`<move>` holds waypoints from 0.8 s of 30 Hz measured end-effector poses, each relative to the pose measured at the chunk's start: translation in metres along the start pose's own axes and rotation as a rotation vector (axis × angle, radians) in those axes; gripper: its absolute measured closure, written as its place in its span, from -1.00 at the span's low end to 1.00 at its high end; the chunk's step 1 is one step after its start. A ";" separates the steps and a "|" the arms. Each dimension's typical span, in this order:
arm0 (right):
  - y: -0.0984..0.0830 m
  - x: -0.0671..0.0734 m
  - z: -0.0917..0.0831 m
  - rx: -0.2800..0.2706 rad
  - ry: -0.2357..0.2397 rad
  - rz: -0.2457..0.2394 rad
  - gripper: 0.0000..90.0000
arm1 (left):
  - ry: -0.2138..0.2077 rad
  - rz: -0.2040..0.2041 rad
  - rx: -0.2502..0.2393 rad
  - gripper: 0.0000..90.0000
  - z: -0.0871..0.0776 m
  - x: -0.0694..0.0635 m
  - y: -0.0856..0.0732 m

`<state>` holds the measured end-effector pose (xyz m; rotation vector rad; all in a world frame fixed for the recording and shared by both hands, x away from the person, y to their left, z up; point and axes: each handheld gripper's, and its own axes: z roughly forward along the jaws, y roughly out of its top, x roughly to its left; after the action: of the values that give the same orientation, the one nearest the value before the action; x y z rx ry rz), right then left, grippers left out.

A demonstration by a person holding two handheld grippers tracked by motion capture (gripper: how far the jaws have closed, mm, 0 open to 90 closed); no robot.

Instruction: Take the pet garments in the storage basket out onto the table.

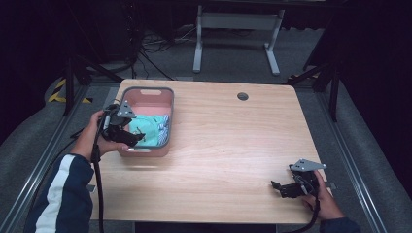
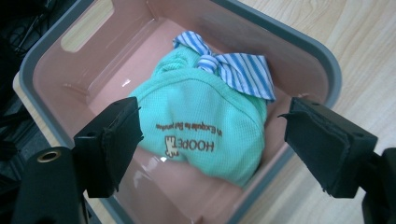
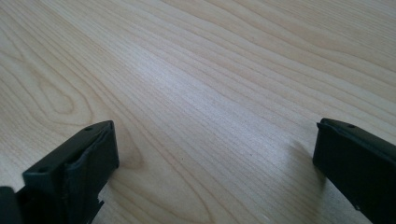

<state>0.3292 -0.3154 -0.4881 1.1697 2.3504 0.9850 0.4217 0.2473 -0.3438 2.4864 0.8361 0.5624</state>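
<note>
Both hand-held grippers gape empty: left [image 1: 138, 138] over the bin's [image 1: 170, 104] green cloth [image 2: 205, 135], right [image 1: 276, 187] low over the table [image 1: 233, 145].

My left gripper [image 1: 137, 138] hangs over the near left part of the pink plastic bin with a grey rim [image 1: 171, 104], its black fingers above the mint-green cloth [image 1: 149, 130]. My right gripper [image 1: 277, 187] rests low on the pale wooden table [image 1: 233, 145], well apart.
</note>
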 end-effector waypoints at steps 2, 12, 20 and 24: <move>0.000 0.000 0.000 0.000 0.000 0.000 -0.99 | -0.014 -0.004 0.010 -0.57 0.008 0.001 0.005; 0.000 0.000 0.000 0.000 0.000 0.000 -0.99 | -0.092 0.014 0.162 -0.54 0.052 0.009 0.019; 0.000 0.000 0.000 0.000 0.000 0.000 -0.99 | -0.134 -0.004 0.279 -0.54 0.091 0.018 0.020; 0.000 0.000 0.000 0.001 0.001 -0.001 -0.99 | -0.136 -0.007 0.330 -0.52 0.103 0.022 0.020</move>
<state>0.3295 -0.3153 -0.4881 1.1690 2.3516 0.9845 0.4989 0.2179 -0.4114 2.7786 0.9480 0.2647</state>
